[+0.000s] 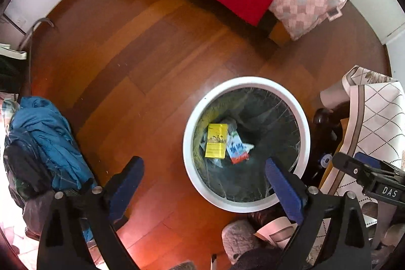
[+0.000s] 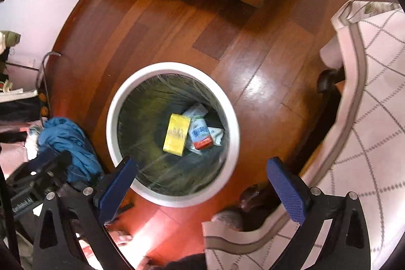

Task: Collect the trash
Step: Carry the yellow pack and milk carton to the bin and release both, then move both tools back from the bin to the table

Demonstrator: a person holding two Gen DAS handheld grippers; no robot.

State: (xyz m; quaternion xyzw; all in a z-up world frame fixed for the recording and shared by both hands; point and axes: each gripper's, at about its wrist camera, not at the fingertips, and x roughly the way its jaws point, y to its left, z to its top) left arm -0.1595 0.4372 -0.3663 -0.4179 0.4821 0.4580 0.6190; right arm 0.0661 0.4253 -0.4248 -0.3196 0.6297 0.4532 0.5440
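I've got both grippers above the white bin [image 2: 112, 118] on the wood floor [image 2: 253, 62]. Left gripper [image 1: 205, 184] & right gripper [image 2: 202, 184]: jaws wide apart, nothing held. Yellow box [image 2: 176, 134] lies at bin bottom, red/blue packet [image 2: 201, 137] touching it at 3 o'clock.

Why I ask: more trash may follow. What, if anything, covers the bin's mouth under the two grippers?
Nothing visible does. The white bin is lidless; the yellow box lies inside. Left gripper and right gripper are open, empty.

Blurred print on the yellow box [image 2: 176, 135]; crumpled wrappers [image 2: 200, 115] partly beneath it.
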